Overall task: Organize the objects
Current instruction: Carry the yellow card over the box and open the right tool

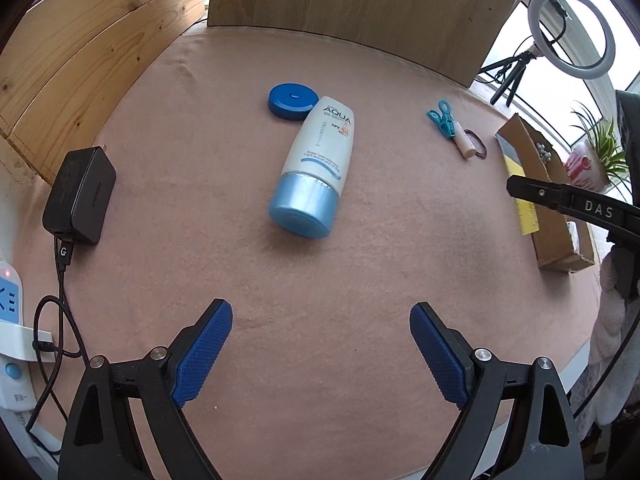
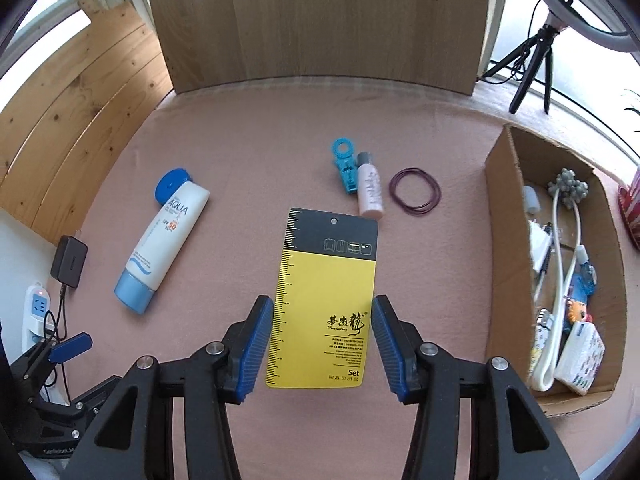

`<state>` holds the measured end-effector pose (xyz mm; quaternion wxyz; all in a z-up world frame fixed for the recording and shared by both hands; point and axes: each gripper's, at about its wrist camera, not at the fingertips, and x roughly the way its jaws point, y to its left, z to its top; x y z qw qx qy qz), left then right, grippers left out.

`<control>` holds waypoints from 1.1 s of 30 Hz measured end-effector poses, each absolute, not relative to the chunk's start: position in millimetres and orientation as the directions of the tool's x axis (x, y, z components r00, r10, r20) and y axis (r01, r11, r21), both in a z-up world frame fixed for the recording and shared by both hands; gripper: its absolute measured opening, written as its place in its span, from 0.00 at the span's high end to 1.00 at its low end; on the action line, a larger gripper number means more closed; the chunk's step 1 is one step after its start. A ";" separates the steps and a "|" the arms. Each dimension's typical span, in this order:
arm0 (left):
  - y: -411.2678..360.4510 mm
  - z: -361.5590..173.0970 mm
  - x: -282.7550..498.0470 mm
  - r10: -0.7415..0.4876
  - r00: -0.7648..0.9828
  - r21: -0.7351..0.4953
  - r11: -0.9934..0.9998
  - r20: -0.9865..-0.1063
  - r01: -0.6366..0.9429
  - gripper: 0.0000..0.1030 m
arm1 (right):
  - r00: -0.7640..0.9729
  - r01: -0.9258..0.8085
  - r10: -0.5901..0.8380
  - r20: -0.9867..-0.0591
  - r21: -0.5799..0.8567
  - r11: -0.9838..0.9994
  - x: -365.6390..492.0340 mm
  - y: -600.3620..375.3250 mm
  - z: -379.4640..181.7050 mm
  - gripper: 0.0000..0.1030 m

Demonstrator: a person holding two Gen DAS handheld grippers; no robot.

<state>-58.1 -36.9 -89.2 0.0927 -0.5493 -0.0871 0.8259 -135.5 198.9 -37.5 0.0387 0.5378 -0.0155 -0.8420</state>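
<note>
The right gripper point(image 2: 322, 344) points forward over the table, its blue pads point(image 2: 254, 350) pressed on either long edge of a yellow-and-black card point(image 2: 324, 300), which it holds flat above the pink cloth point(image 2: 240, 168) with the black end pointing away. The left gripper point(image 1: 320, 354) hangs low over the near part of the cloth with its fingers point(image 1: 202, 354) spread wide and nothing between them; in the right view it shows at the lower left edge. Ahead of the left gripper a sunscreen tube point(image 1: 314, 168) lies on its side, cap toward the camera, its far end touching a round blue lid point(image 1: 292, 101). Farther right, a teal clip point(image 2: 344, 166) and a small pale bottle point(image 2: 370, 190) lie side by side, touching, with a ring of dark hair ties point(image 2: 416, 191) just beside the bottle. A cardboard box point(image 2: 506, 236) sits at the cloth's right edge, holding a white cord, a tissue pack and small oddments. At the left edge lie a black charger point(image 1: 80, 196) and its cable, running to a white power strip point(image 2: 36, 312). A wooden board point(image 2: 320, 20) stands behind the table, plank panelling runs on the left, and a ring light point(image 1: 572, 30) on a tripod stands by the window, with a plant point(image 1: 604, 144) near it.
</note>
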 end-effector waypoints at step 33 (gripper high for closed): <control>30.3 -78.2 -80.7 0.261 -0.370 -0.236 -0.965 -0.891 -0.112 0.10 | -0.442 -0.194 0.098 -0.891 -0.012 -0.981 -157.8 374.6 -42.0 0.43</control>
